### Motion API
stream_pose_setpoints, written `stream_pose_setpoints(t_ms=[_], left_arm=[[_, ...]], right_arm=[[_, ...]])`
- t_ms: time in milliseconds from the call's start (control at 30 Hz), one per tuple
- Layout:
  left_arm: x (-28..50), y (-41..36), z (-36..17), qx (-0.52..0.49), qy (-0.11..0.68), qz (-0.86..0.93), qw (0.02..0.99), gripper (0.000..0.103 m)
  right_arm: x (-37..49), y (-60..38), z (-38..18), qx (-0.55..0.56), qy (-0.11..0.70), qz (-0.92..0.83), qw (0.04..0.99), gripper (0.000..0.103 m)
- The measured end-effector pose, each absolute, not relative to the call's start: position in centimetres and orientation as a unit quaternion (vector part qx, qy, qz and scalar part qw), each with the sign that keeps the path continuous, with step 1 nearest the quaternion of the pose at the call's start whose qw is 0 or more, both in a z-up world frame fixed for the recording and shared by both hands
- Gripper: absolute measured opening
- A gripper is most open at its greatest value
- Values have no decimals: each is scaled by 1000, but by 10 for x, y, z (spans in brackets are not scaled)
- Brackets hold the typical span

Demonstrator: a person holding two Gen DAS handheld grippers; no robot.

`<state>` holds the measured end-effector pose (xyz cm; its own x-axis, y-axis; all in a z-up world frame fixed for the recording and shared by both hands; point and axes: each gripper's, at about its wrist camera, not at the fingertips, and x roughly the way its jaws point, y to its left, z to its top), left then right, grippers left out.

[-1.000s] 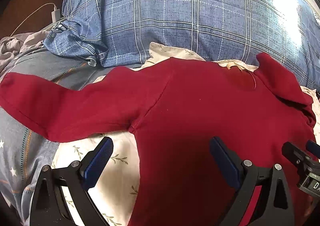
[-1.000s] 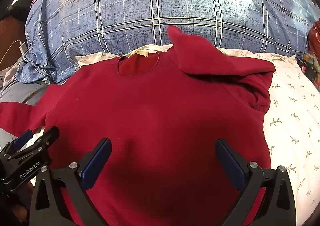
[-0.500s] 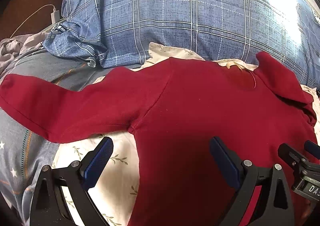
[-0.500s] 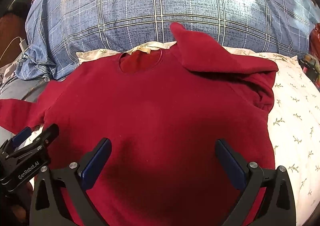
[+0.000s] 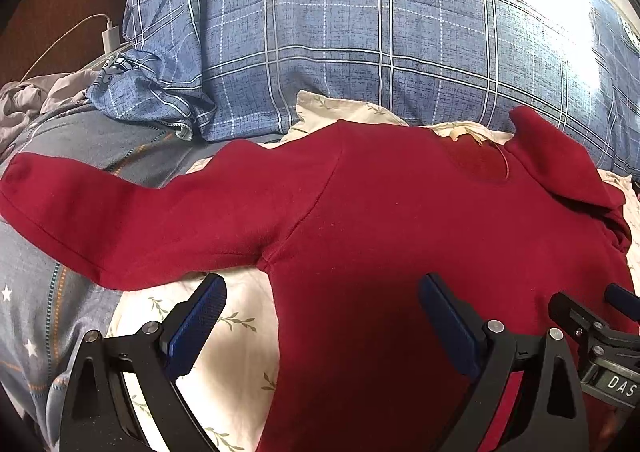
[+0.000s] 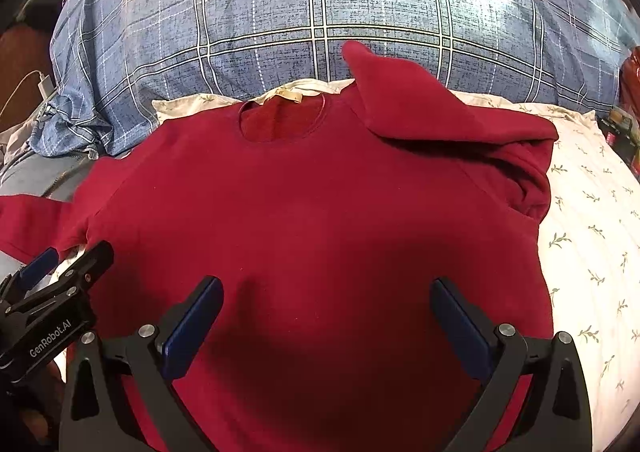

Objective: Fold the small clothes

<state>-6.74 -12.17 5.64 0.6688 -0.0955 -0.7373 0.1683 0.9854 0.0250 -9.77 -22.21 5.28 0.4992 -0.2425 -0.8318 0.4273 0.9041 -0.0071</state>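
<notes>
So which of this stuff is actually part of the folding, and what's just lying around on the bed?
Part of the job:
- red sweater, spread flat, one sleeve folded in
- left gripper, open
- right gripper, open

Just lying about:
- blue plaid pillow
- white charger and cable
- floral sheet

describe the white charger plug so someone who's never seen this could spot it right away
Start at the big blue plaid pillow, then follow its left edge outward. Beside that corner sits the white charger plug, the only hard white block there, trailing a thin white cable.
</notes>
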Motion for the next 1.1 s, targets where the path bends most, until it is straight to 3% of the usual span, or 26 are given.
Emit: stream_pose_setpoints(t_ms=[1100], left_arm=[[-68,-119,58,38,393,-73,916,97]], right_arm=[[-80,-215,44,92,464,-203,857,103]])
